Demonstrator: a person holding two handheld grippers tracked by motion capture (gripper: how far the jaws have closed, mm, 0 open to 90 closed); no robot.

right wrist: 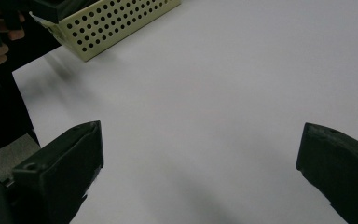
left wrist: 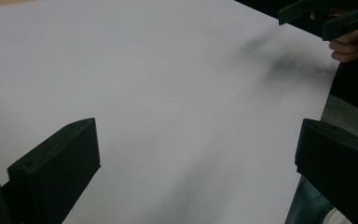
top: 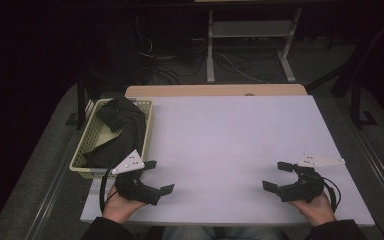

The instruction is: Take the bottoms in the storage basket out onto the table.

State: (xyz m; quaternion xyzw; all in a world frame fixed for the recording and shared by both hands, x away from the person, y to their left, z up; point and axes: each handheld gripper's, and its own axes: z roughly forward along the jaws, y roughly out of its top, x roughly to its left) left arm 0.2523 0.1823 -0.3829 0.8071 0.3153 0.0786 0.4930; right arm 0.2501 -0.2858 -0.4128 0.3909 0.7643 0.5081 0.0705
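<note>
— Both hands sit at the near edge: left gripper point(top: 158, 176) and right gripper point(top: 275, 175), jaws spread wide, holding nothing over the smooth white table point(top: 230, 140).

— And the perforated cream basket point(top: 91, 142)?

— Far left, beside the left gripper; the high view shows dark crumpled cloth point(top: 120, 130) inside.

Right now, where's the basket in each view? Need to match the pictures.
High view: basket at the table's left edge, dark cloth inside, just beyond the left claw.
Left gripper view: not in it; the view looks across the white board toward the right claw.
Right gripper view: top left, perforated wall.
Shared landmark: the white board under both claws.
</note>
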